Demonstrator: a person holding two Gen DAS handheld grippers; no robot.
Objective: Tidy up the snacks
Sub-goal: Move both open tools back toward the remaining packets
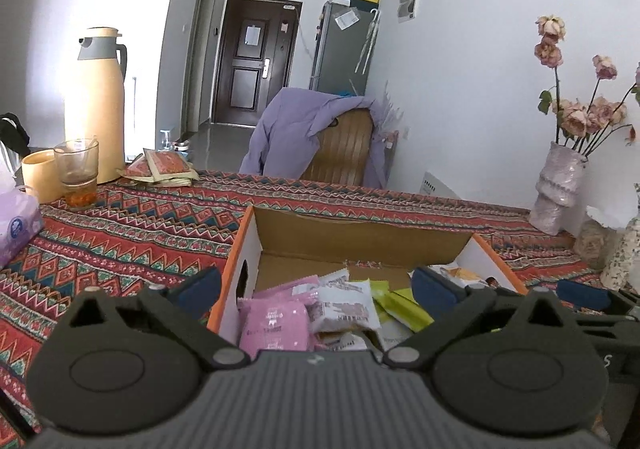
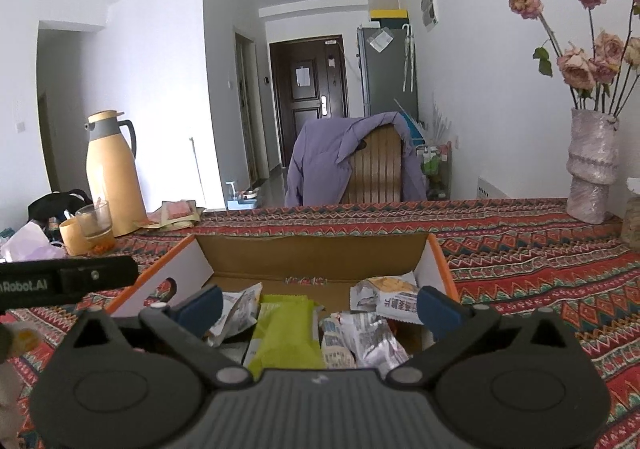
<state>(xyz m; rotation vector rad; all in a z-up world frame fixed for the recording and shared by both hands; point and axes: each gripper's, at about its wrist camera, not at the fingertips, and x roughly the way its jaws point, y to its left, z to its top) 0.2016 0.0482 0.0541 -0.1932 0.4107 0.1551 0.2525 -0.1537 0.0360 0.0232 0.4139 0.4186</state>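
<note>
Box [image 2: 320, 253] on bench [image 2: 520, 249] holds snack packets [image 2: 284, 333]; left gripper [image 1: 316, 285] and right gripper [image 2: 318, 307] jaws wide open, empty.

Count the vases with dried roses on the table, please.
1. The vase stands at the far right of the table, by the wall, right of the box. Other vessels at the picture's right edge are cut off; whether they hold flowers cannot be told.

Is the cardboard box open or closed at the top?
Open. The cardboard box has no lid over it, and the snack packets inside show from above.
</note>
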